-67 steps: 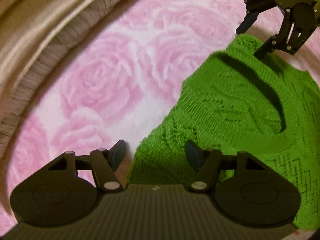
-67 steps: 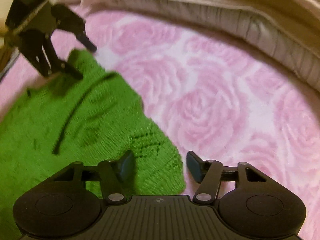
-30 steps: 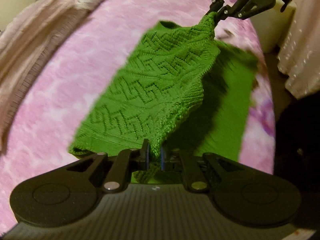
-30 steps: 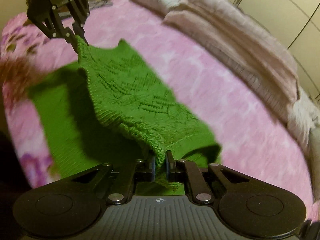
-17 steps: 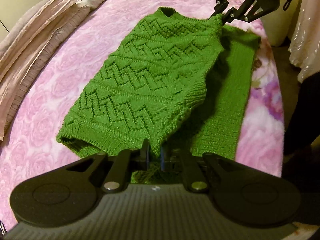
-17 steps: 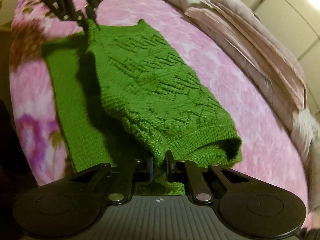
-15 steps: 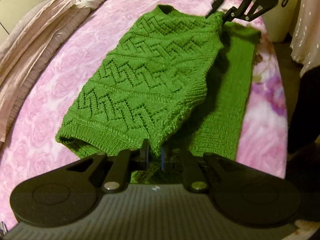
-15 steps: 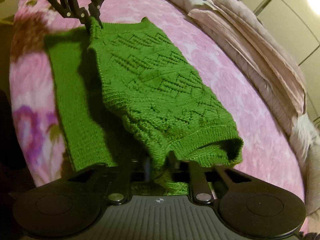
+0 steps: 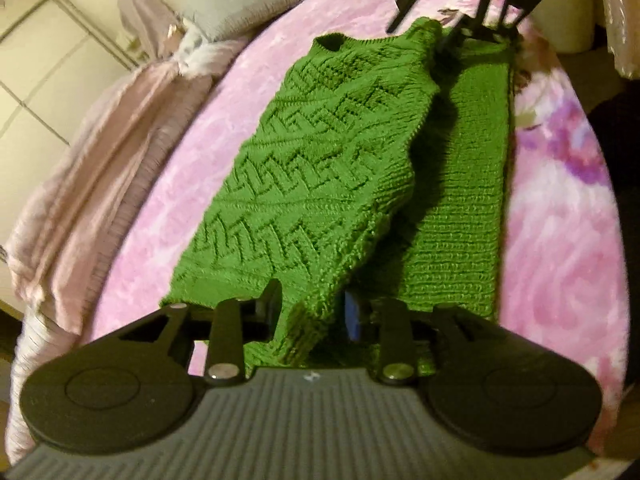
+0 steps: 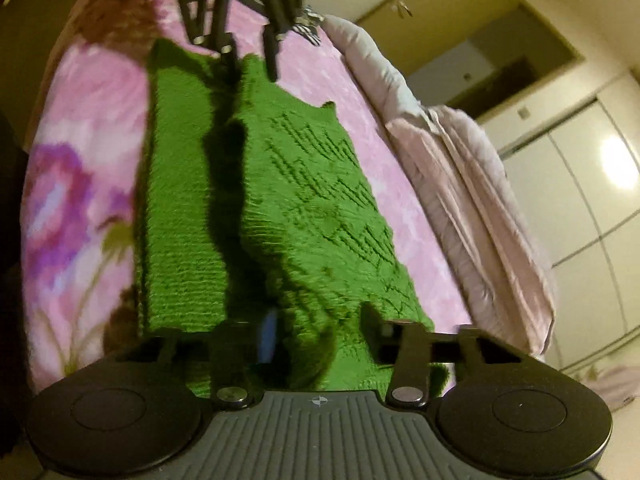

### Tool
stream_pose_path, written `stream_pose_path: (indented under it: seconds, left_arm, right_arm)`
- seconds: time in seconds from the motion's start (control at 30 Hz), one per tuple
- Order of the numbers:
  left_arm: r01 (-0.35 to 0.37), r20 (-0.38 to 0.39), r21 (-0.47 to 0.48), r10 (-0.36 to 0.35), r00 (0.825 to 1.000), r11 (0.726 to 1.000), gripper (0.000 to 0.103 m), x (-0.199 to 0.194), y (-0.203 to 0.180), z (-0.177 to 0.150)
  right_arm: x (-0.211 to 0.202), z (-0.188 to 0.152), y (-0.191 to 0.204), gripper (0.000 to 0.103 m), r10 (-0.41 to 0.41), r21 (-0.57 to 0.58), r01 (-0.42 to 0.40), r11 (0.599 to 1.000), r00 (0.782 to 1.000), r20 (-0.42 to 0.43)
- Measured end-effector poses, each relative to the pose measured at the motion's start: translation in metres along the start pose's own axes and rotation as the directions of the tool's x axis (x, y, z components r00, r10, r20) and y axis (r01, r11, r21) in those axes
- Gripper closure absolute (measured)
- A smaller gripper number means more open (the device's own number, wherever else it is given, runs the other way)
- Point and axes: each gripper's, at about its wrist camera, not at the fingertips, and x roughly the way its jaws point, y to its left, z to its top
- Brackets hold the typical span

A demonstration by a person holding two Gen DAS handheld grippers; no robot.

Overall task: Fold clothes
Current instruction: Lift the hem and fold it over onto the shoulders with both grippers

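Note:
A green knit sweater [image 9: 320, 168] lies on the pink bed, its patterned half folded over a plain-knit strip [image 9: 460, 200]. My left gripper [image 9: 314, 304] is open at the hem end, and a loose fold of knit still stands between its fingers. At the neck end, my right gripper [image 9: 424, 36] also stands open over the shoulder. In the right wrist view the sweater [image 10: 312, 200] runs away from my open right gripper [image 10: 320, 324], with fabric bunched between the blue pad [image 10: 267, 334] and the other finger. The left gripper [image 10: 252, 72] is open at the far end.
The pink rose blanket [image 9: 208, 152] covers the bed. A bunched beige quilt [image 9: 100, 160] and a grey pillow [image 9: 240, 0] lie along one side. The bed drops off into dark floor past the flowered edge [image 9: 580, 152]. Cream wardrobe doors [image 10: 580, 208] stand beyond the quilt.
Both grippers, shut on the sweater's edge half a second ago, have opened and let it go. The lifted half has settled over the plain part.

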Motion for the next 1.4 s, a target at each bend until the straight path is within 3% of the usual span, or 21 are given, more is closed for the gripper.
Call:
stream_pose_path:
  seconds: [0.2, 0.27, 0.37, 0.53, 0.6, 0.77, 0.83, 0.87, 0.9, 0.97, 1.23, 1.4]
  left_arm:
    - [-0.075, 0.063, 0.135, 0.067, 0.996, 0.988, 0.077, 0.002, -0.019, 0.002]
    - [-0.069, 0.05, 0.121, 0.063, 0.997, 0.99, 0.087, 0.003, -0.022, 0.004]
    - [-0.064, 0.025, 0.115, 0.062, 0.998, 0.991, 0.091, 0.002, -0.027, 0.005]
    - [-0.083, 0.012, 0.098, 0.082, 0.997, 0.992, 0.089, 0.001, -0.03, 0.005]
    - [-0.094, 0.017, 0.095, 0.093, 0.996, 0.991, 0.086, 0.0, -0.032, 0.006]
    - [-0.107, 0.036, 0.096, 0.104, 0.994, 0.99, 0.084, 0.001, -0.034, 0.005]
    - [-0.112, 0.033, 0.111, 0.109, 0.994, 0.988, 0.084, 0.004, -0.035, 0.004]
    - [-0.111, 0.029, 0.116, 0.108, 0.994, 0.987, 0.086, 0.006, -0.036, 0.003]
    - [-0.107, 0.026, 0.116, 0.105, 0.994, 0.987, 0.089, 0.007, -0.036, 0.002]
    - [-0.105, 0.028, 0.101, 0.103, 0.994, 0.989, 0.097, 0.004, -0.036, 0.003]
    - [-0.131, 0.114, 0.058, 0.124, 0.986, 0.99, 0.098, -0.049, -0.035, 0.016]
    - [-0.091, 0.058, 0.085, 0.086, 0.995, 0.992, 0.098, -0.03, -0.06, 0.004]
  right_arm:
    - [0.004, -0.003, 0.022, 0.097, -0.095, -0.01, 0.095, 0.995, 0.995, -0.007]
    - [0.005, 0.001, 0.026, 0.097, -0.121, 0.02, 0.122, 0.992, 0.992, -0.034]
    - [0.008, 0.008, 0.029, 0.097, -0.121, 0.017, 0.123, 0.992, 0.989, -0.081]
    - [0.014, 0.016, 0.036, 0.088, -0.13, -0.089, 0.118, 0.989, 0.982, -0.141]
    - [0.016, 0.014, 0.043, 0.073, -0.135, -0.149, 0.111, 0.983, 0.978, -0.159]
    - [0.019, 0.007, 0.047, 0.072, -0.154, -0.194, 0.118, 0.974, 0.971, -0.184]
    - [0.021, 0.004, 0.044, 0.074, -0.164, -0.194, 0.127, 0.973, 0.969, -0.186]
    - [0.02, 0.002, 0.044, 0.083, -0.163, -0.189, 0.127, 0.974, 0.967, -0.193]
    - [0.022, 0.0, 0.041, 0.098, -0.163, -0.173, 0.128, 0.977, 0.965, -0.204]
    - [0.023, -0.002, 0.034, 0.099, -0.145, -0.125, 0.12, 0.985, 0.965, -0.218]
    - [-0.018, 0.012, 0.002, 0.1, -0.216, 0.003, 0.222, 0.975, 0.954, -0.206]
    - [-0.007, 0.003, 0.026, 0.1, -0.138, 0.002, 0.143, 0.99, 0.96, -0.246]
